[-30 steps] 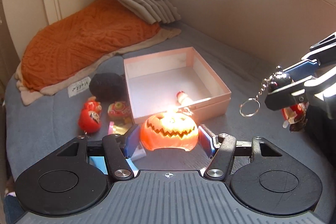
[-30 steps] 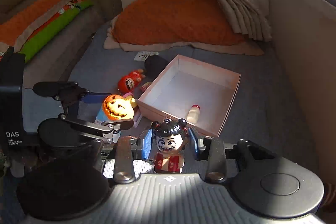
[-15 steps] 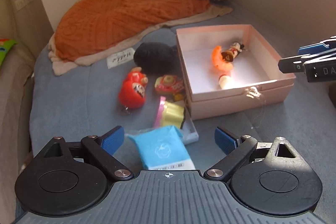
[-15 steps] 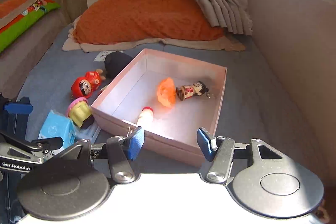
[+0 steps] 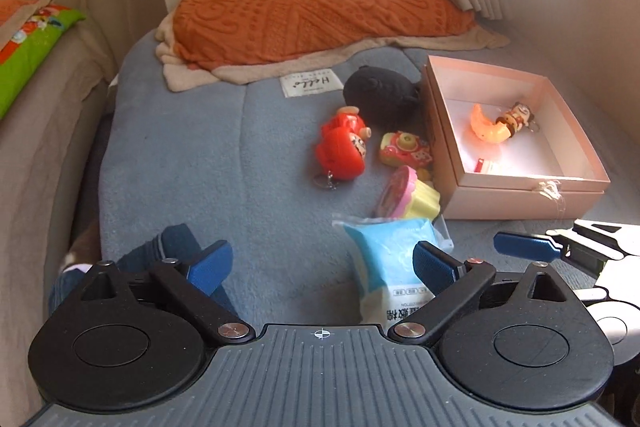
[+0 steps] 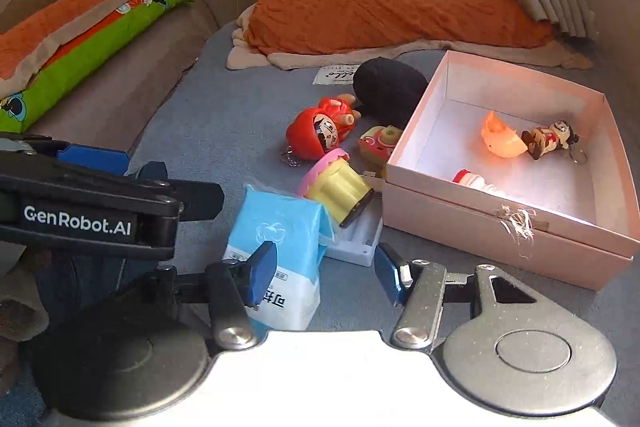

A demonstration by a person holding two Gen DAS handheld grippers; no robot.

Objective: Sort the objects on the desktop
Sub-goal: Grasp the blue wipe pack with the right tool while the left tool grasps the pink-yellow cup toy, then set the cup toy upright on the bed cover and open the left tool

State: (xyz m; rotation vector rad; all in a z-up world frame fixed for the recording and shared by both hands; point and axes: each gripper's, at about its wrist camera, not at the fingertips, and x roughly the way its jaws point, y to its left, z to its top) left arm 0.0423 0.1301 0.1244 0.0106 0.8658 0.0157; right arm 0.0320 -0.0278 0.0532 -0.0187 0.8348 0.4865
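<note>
From the left wrist, the left tool (image 5: 322,263) stands released, its blue pads wide apart and holding nothing above the grey-blue mat (image 5: 192,155). A light blue packet (image 5: 390,259) lies on the mat just ahead, its near end beside the tool's right pad. Beyond it a yellow and pink toy (image 5: 412,197) lies on its side, then a small pink camera toy (image 5: 404,149), a red figure keychain (image 5: 340,145) and a black pouch (image 5: 380,93). To the right sits the pink box (image 5: 516,195), open, with an orange pumpkin toy (image 5: 486,125), a doll keychain (image 5: 518,115) touching it, and a small bottle (image 5: 484,165) inside. The right tool's blue pad shows at the right edge.

From the right wrist, the right tool (image 6: 324,275) is also released and empty, jaws spread. The light blue packet (image 6: 280,247) lies partly under its left pad. The yellow and pink toy (image 6: 338,187) leans on a white case (image 6: 356,239) beside the pink box (image 6: 500,239). Inside, the orange pumpkin toy (image 6: 500,141) touches the doll keychain (image 6: 550,139); the small bottle (image 6: 474,183) lies near the front wall. The left tool (image 6: 80,195) crosses the left side.
</note>
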